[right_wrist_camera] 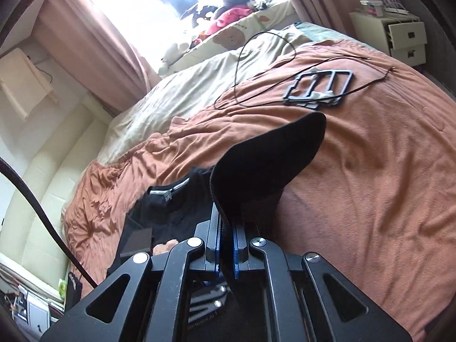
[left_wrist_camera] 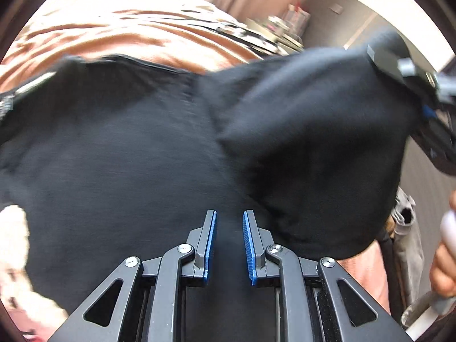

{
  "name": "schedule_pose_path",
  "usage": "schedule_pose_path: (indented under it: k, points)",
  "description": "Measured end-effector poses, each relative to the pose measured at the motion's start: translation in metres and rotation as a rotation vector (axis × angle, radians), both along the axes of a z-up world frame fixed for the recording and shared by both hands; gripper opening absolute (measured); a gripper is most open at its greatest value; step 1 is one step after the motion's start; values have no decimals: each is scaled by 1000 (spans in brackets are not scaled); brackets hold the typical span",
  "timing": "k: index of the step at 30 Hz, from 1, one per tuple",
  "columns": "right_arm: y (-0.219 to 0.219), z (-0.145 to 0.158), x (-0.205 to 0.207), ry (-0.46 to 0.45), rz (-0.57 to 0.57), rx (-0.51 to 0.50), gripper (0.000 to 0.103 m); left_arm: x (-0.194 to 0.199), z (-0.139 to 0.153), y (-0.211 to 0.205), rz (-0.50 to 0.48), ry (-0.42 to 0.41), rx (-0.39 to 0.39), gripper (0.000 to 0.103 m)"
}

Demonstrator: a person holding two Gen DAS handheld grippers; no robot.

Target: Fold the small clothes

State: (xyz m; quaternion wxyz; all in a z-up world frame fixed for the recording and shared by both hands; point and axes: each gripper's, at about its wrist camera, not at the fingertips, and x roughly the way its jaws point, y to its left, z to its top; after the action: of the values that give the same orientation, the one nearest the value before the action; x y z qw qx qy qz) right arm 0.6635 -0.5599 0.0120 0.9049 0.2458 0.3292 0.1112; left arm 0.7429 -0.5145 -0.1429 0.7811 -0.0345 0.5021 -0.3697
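Note:
A black garment (left_wrist_camera: pixel 128 148) lies spread over an orange bedspread (left_wrist_camera: pixel 119 42) and fills most of the left wrist view. My left gripper (left_wrist_camera: pixel 229 219) hovers just above it, open, with nothing between its blue pads. One side of the garment (left_wrist_camera: pixel 313 142) is lifted up at the right, where my right gripper (left_wrist_camera: pixel 399 71) holds its edge. In the right wrist view my right gripper (right_wrist_camera: pixel 226 222) is shut on the black garment (right_wrist_camera: pixel 270 156), whose ribbed edge runs between the fingers. The rest of the cloth (right_wrist_camera: pixel 176 208) lies lower left.
An orange bedspread (right_wrist_camera: pixel 370 171) covers the bed, with a cream sheet (right_wrist_camera: pixel 185 91) beyond. A dark frame (right_wrist_camera: pixel 319 87) and thin black cords (right_wrist_camera: pixel 256 65) lie on the bed. A white drawer unit (right_wrist_camera: pixel 399 37) stands far right. A hand (left_wrist_camera: pixel 441 270) shows at the right edge.

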Motion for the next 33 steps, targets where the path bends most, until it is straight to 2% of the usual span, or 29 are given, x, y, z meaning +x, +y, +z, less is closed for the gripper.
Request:
schedule_pose_path:
  k: [6,11,16,17,18,19,21,25,29,33]
  points:
    - [24,-13,13,18,70,-5,3,18,16,54,108,-45,49,19]
    - [49,-23,29,41,135,-42,3,29,20,93,194,-52,70,19]
    - [70,-43,54,125,176,-66,7,32,23,118,227,-66,93,19]
    - [74,-47,58,137,188,-78,11,34,25,119,229,-68,100,19]
    - [78,-49,62,150,199,-91,27,33,25,122,232,-69,104,22]
    - [80,-51,64,152,212,-91,51,34,27,123,234,-70,107,24]
    - [83,-46,65,132,225,-103,76,31,33,125,231,-79,114,28]
    - [75,-36,64,92,217,-118,77,29,42,125,234,-105,120,39]
    - [43,-41,54,79,116,-85,77,28,45,118,228,-122,135,40]
    - [10,-55,46,101,2,-104,77,24,48,103,192,-146,148,40]
